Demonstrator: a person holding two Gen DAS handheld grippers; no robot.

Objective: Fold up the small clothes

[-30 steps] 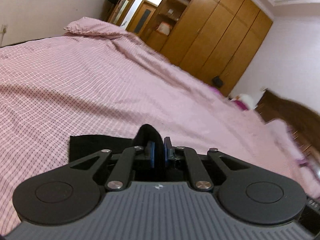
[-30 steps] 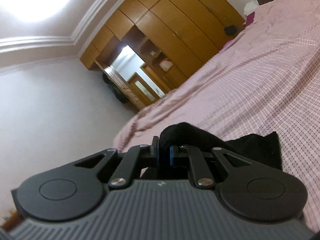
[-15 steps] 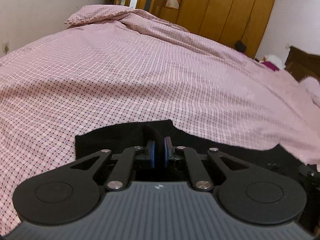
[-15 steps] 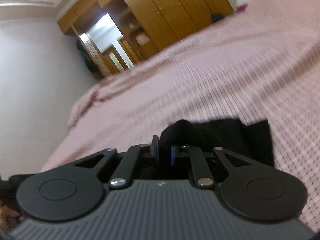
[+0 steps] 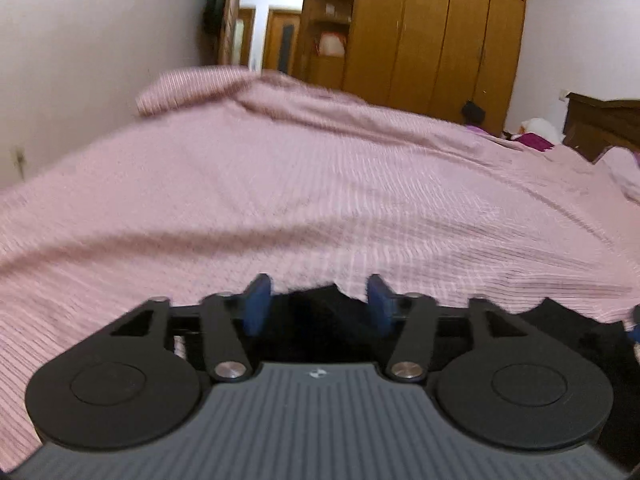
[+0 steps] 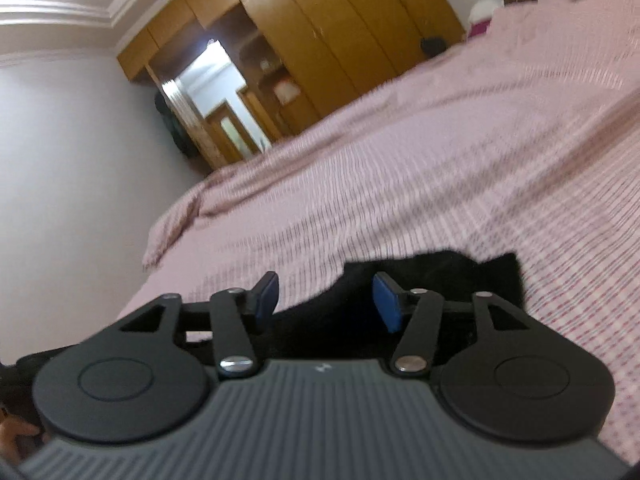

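Note:
A small black garment (image 5: 316,320) lies on the pink checked bedspread (image 5: 320,184), close under both grippers. In the left wrist view my left gripper (image 5: 318,304) has its jaws opening, blue pads apart, with the cloth's edge lying loose between them and touching neither pad. In the right wrist view my right gripper (image 6: 326,300) is likewise opening; the black garment (image 6: 432,276) lies between and beyond its pads, not pinched. More of the cloth is hidden beneath both gripper bodies.
The bedspread (image 6: 440,152) stretches far ahead to a rumpled pillow end (image 5: 192,88). A wooden wardrobe (image 5: 432,36) and a doorway (image 5: 276,40) stand behind. A dark headboard (image 5: 600,128) is at the right. A white wall (image 5: 80,60) runs along the left.
Both grippers were shut on a raised fold of the black garment; now both have spread their jaws and the cloth has dropped flat. Both views have sunk toward the bed and rolled.

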